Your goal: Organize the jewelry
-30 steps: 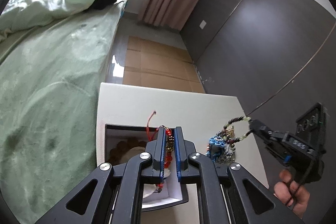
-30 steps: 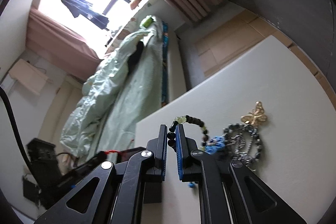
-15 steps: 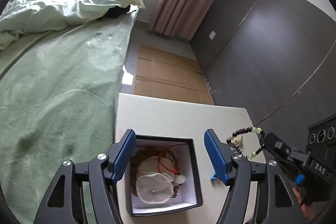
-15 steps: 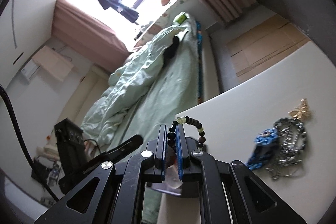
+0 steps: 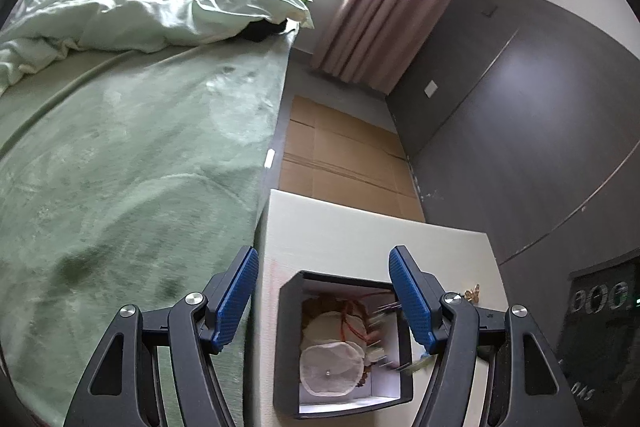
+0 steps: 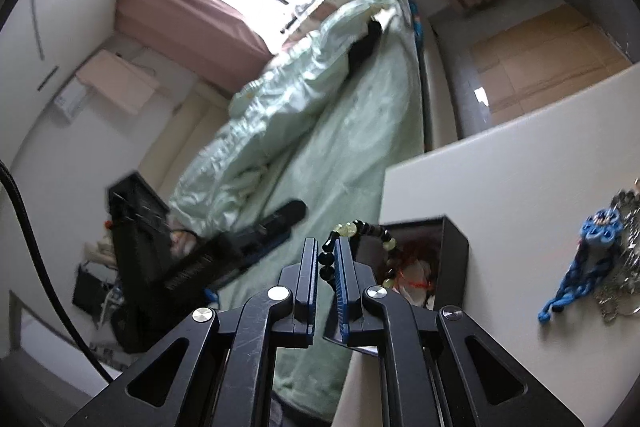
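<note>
The right gripper [image 6: 327,259] is pinching a bead bracelet [image 6: 362,231] of dark round beads with a few pale green ones; its free loop is hanging over the black box [image 6: 454,247]. That open-topped box is sitting at the white table's [image 5: 360,235] bed-side edge, holding a red cord and a white mesh pouch [image 5: 330,369]. The left gripper [image 5: 324,299] is hovering spread wide and empty above it (both blue pads clear of the walls). 1 blue ornament [image 6: 580,267] is lying on bare tabletop, well apart.
</note>
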A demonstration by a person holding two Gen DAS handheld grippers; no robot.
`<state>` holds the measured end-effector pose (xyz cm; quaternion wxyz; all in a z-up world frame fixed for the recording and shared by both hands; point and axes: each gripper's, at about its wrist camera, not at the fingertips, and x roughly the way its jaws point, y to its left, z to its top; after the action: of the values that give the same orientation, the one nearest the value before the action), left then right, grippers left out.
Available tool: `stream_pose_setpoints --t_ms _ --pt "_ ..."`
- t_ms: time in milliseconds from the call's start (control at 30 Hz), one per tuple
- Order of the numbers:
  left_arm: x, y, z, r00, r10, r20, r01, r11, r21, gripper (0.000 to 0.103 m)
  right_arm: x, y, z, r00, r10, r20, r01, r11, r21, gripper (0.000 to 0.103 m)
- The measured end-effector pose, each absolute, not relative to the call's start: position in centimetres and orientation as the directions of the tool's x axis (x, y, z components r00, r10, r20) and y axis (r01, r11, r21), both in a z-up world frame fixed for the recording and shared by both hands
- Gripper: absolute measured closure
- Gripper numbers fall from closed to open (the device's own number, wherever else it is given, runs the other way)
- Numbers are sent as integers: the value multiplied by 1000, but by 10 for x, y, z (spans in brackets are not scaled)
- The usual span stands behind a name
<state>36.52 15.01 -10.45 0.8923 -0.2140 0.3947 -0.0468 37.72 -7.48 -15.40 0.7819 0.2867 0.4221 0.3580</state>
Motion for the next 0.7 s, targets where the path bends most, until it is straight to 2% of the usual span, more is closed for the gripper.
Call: stream_pose_setpoints --t_ms 33,67,100,633,700 --pt "365 151 -104 685 -253 -683 -86 903 -421 34 379 -73 -159 370 800 -472 -305 584 752 79" --pt "365 152 -104 686 -253 -682 -87 903 -421 34 379 -73 -160 364 798 -480 -297 587 753 62" --pt "365 152 -104 686 -253 -683 -86 903 -421 34 379 -75 -162 369 792 -486 -287 595 751 58" --pt "367 102 -103 660 -282 -697 23 934 -356 34 368 -144 -153 476 716 -511 -215 658 721 55" --pt "367 91 -104 651 -288 -702 46 939 -342 34 366 -156 -155 485 702 -522 -198 670 716 51"
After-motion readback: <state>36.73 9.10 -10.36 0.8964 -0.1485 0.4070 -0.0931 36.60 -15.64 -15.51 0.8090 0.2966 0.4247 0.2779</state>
